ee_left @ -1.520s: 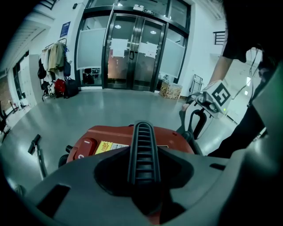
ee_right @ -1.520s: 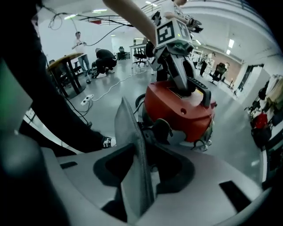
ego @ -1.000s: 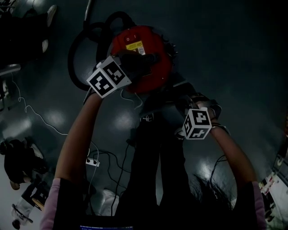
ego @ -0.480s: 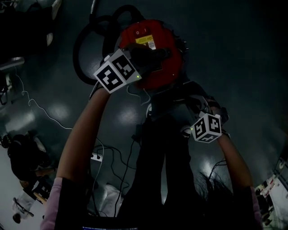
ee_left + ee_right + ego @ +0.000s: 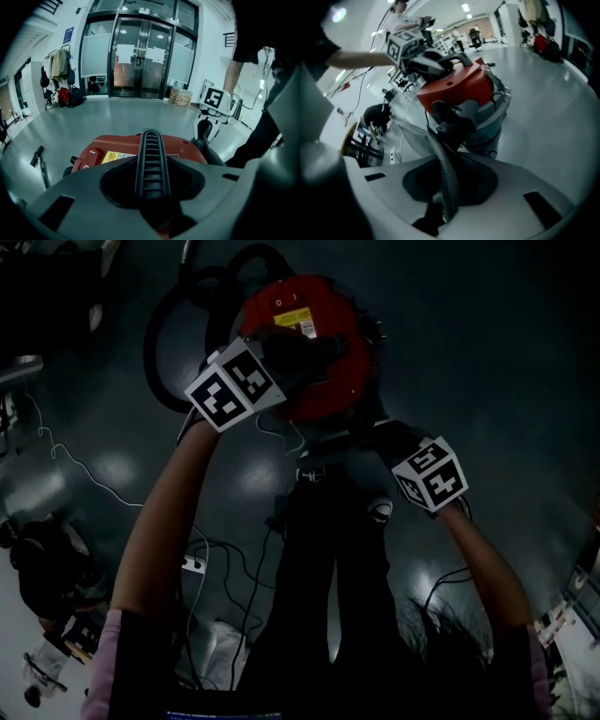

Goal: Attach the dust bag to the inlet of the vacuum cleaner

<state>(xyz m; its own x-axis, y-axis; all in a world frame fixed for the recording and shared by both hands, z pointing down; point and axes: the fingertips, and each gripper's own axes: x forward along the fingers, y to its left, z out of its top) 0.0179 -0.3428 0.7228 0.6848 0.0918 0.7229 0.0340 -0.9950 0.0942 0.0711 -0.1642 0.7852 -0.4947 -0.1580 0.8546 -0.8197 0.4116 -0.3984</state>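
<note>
Nearest me, the right gripper (image 5: 443, 180) is clamped on a fold of the grey dust bag (image 5: 415, 138), which trails to the vacuum cleaner (image 5: 492, 124). Farther out, the left gripper (image 5: 150, 187) grips the handle (image 5: 150, 150), with the red lid (image 5: 459, 89) tipped up. Bag's not on the inlet yet, I'd guess.

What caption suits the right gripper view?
Right tongs closed beside the red-lidded vacuum cleaner; left tongs over its lid.

Head view: I look steeply down on the red vacuum cleaner (image 5: 309, 352); both gripper views share it, near and low, from different sides.
</note>
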